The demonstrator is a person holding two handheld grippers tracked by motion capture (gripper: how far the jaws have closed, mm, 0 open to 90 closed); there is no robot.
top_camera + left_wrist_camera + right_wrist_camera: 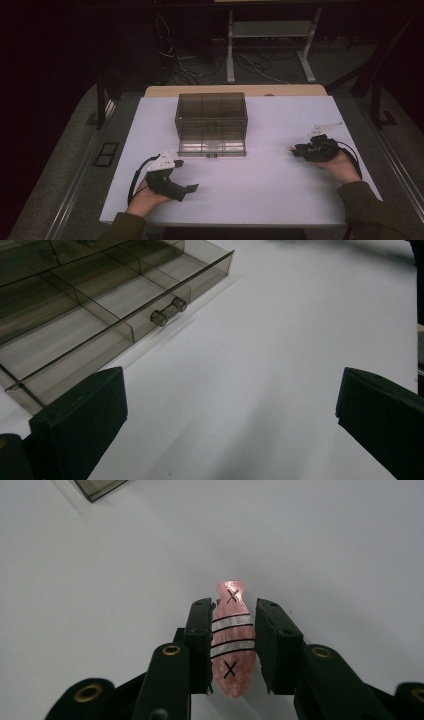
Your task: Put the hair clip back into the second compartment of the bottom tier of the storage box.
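Lying lengthwise between the two black jaws of the right gripper (232, 647), a pink pearly fish-shaped piece (231, 640) is seen in the right gripper view; the jaws are closed on its flanks, with its narrow end poking out beyond the jaw tips above the white table (325, 545). Two black X marks are drawn on the piece, one near each end, and white bands edged with black lines cross its middle; no readable lettering is visible. In the high view the right gripper (295, 149) is held low at the table's right side, well apart from the smoky clear drawer box (211, 124) standing at the middle. The left gripper (186, 176) rests near the front left, its jaws spread wide with nothing between them, pointed toward the box's pulled-out partitioned drawer (100, 315) and its handle (168, 311).
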